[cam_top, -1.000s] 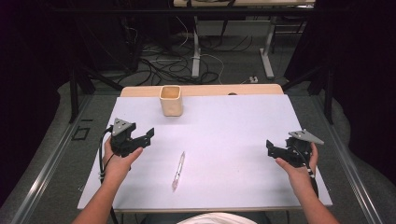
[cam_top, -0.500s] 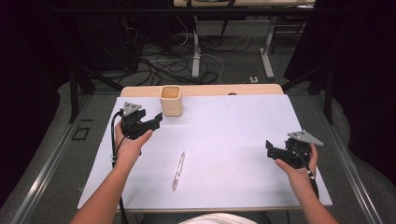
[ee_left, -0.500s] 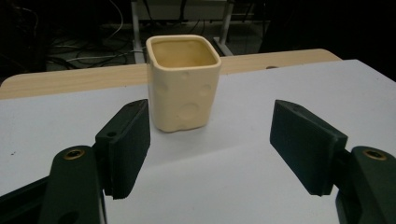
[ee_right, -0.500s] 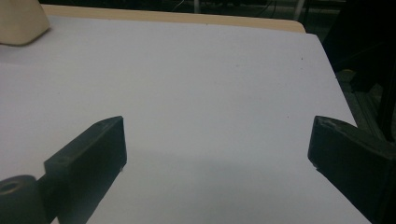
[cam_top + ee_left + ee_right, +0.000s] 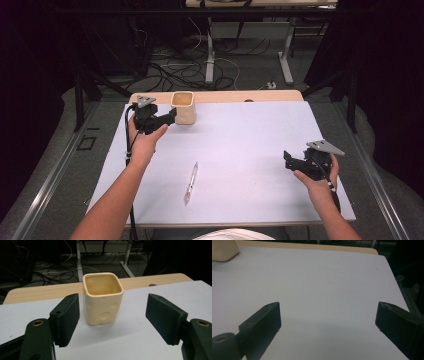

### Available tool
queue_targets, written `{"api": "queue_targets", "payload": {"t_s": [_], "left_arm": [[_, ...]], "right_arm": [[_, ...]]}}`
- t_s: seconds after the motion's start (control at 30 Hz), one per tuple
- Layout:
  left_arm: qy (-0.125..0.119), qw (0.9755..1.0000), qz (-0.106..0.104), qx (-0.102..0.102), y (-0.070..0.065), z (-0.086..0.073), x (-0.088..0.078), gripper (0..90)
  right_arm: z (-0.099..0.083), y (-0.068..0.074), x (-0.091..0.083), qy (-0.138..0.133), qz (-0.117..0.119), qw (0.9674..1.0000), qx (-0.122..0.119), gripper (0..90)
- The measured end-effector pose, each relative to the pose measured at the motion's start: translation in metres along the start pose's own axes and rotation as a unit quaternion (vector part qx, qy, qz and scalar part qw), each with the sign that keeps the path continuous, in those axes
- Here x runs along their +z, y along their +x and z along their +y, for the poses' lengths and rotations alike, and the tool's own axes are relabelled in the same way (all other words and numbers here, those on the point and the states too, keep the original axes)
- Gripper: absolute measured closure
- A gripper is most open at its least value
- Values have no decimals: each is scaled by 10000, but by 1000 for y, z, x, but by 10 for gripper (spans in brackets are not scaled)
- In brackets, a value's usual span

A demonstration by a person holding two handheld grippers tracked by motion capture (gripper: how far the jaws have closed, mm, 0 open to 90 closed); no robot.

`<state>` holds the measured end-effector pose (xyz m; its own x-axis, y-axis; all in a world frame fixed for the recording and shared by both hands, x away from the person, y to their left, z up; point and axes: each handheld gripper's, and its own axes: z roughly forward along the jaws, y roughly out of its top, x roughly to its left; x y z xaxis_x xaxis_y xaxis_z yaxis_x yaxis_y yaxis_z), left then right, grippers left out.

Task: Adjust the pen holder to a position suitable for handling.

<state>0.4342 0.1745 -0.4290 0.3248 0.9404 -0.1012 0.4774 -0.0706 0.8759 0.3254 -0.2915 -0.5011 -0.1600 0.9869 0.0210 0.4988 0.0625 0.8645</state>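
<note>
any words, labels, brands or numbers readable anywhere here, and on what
None can be read.
The cream cup bears round dimples, no lettering.
The pen is too small to tell any print.
The left gripper, right gripper and white table cover show no markings.

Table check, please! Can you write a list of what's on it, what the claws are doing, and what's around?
Surface: white sheet over a wooden table, bare.
Job's things: cream cup, upright, at the far edge.
Clutter: pen lying flat near the front.
Grippers: left claw open, beside the cup, not touching; right claw open, nothing between its jaws.
Cables: one trailing from each gripper; loose cables on the floor.
Surroundings: dark room, desk legs behind.
</note>
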Motion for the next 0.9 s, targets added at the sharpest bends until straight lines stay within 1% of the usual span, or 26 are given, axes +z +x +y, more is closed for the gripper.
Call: {"api": "queue_targets", "payload": {"t_s": [0.03,0.1,0.17,0.2,0.23,0.3,0.33,0.37,0.47,0.5,0.67,0.8,0.87,0.9], "left_arm": [[26,10000,6,-21,-1,2,2,277],[16,10000,45,-15,-1,7,5,285],[40,9999,36,-88,-1,12,7,301],[40,9999,36,-88,-1,12,7,308],[-3,9999,65,-95,-2,16,9,309],[4,9999,75,-121,-3,20,11,322],[30,9999,95,-117,-4,22,11,325],[57,9999,116,-109,-4,25,12,330],[75,9998,112,-136,-4,29,15,341],[106,9997,143,-156,-4,34,18,345],[177,9994,206,-197,0,44,28,380],[169,9993,320,-103,5,47,37,400],[195,9992,326,-133,7,48,39,400],[182,9991,353,-125,9,48,44,400]], "right_arm": [[0,0,1,-45,-10,10000,-6,62],[-1,-1,2,-31,-1,10000,5,63],[-1,-1,1,2,14,10000,4,64],[-1,-1,1,2,14,10000,4,64],[-1,-1,2,-38,-12,10000,26,64],[-1,-2,2,10,30,10000,50,65],[-1,-2,2,12,25,10000,26,65],[-1,-2,2,23,32,10000,66,65],[-1,-1,2,36,32,10000,63,66],[-1,-1,2,33,35,10000,64,66],[-2,-3,3,30,53,10000,43,68],[-2,-3,4,60,71,9999,81,69],[-3,-4,5,71,80,9999,93,70],[-3,-4,5,76,83,9999,94,71]]}}
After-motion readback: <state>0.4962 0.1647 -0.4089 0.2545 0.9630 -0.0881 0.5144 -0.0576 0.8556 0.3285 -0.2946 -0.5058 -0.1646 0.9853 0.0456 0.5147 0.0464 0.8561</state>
